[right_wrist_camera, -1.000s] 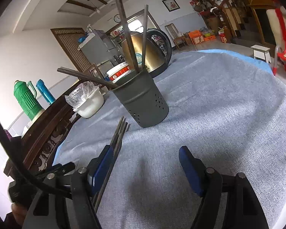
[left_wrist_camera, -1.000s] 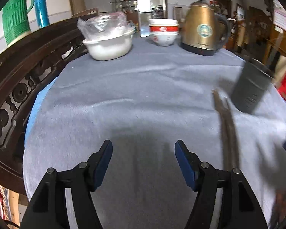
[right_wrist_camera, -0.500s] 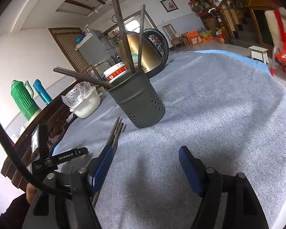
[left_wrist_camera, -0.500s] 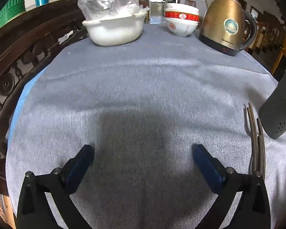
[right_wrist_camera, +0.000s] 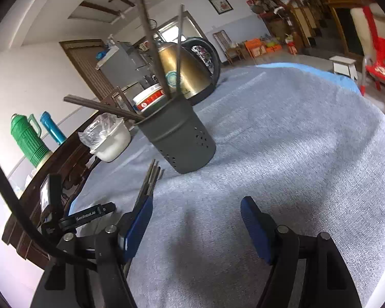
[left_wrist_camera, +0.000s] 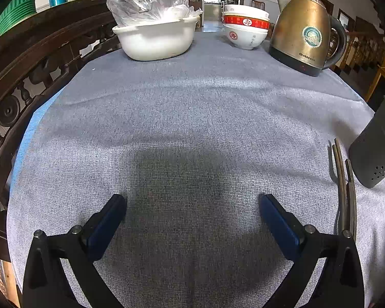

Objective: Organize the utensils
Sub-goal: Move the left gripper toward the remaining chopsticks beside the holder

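The left hand-held gripper (left_wrist_camera: pixel 192 220) has been spread wider since a second ago; both are held apart, empty. The chopsticks (right_wrist_camera: pixel 148 182) are left beside the holder (right_wrist_camera: pixel 178 140), ungrasped.

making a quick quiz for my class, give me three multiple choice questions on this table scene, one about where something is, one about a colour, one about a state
1. Where do the loose chopsticks lie?
A. on the cloth beside the dark holder
B. inside the white basin
C. on top of the kettle

2. What colour band runs round the stacked bowls?
A. green
B. red
C. black

3. How is the left gripper?
A. shut on a chopstick
B. shut on nothing
C. open and holding nothing

Answers:
1. A: in the right wrist view the bundle rests flat on the grey cloth, its tips close to the holder's base.
2. B: a red band with white marks shows between the white bowls.
3. C: its blue pads stand wide apart with only bare cloth between them.
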